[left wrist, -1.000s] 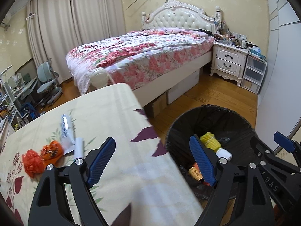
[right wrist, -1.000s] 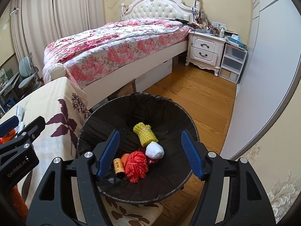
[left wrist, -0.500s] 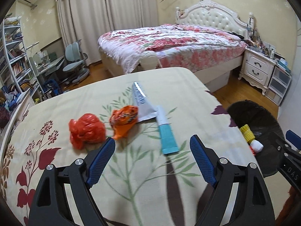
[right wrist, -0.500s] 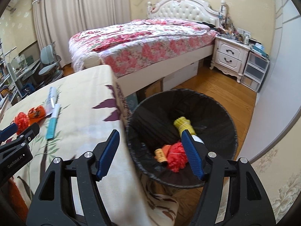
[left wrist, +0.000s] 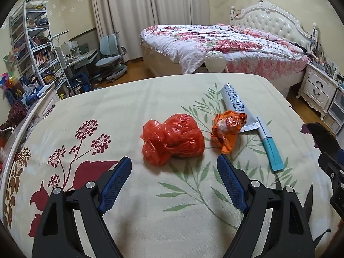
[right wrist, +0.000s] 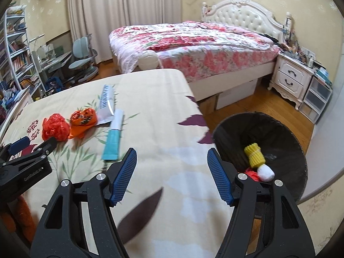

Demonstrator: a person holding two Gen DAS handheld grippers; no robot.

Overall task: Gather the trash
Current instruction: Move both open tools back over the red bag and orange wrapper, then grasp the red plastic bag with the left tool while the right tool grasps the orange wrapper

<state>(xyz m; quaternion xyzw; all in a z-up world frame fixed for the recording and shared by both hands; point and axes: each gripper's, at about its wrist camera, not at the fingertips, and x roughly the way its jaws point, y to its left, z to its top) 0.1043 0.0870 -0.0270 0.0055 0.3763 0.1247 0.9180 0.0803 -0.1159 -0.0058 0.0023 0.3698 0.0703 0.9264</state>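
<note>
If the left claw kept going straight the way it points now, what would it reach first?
Most likely the crumpled red plastic bag: it lies dead ahead between the open left claw fingers; the orange wrapper sits just off-line.

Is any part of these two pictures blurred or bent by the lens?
Left wrist view: sharp; the red plastic bag shows crisp folds, while the bookshelf curves near the edge. Right wrist view: the tablecloth is smeared near the jaws.
</note>
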